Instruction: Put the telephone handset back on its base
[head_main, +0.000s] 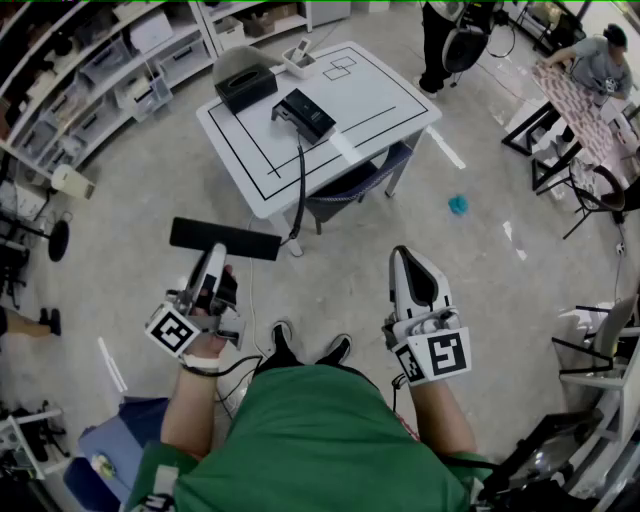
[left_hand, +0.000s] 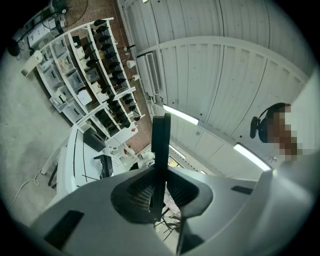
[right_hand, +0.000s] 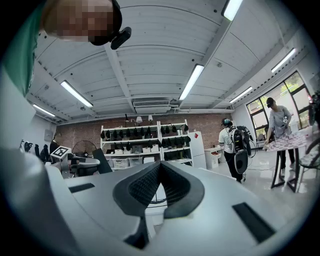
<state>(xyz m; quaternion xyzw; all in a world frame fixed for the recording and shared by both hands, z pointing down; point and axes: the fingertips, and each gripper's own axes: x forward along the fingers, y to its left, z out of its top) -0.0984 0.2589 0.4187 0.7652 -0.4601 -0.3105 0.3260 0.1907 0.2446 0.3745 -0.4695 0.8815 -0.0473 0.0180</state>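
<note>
The left gripper is pinching the telephone handset crosswise at its jaw tips. The right gripper is pressing its jaws together, empty. The base is standing well ahead.

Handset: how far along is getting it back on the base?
Done: the grasp. The left gripper is shut on the black handset. In hand: the handset is held out over the floor, short of the white table; the right gripper is shut and empty. Left: carry it to the telephone base on the table, seat it and release.
</note>
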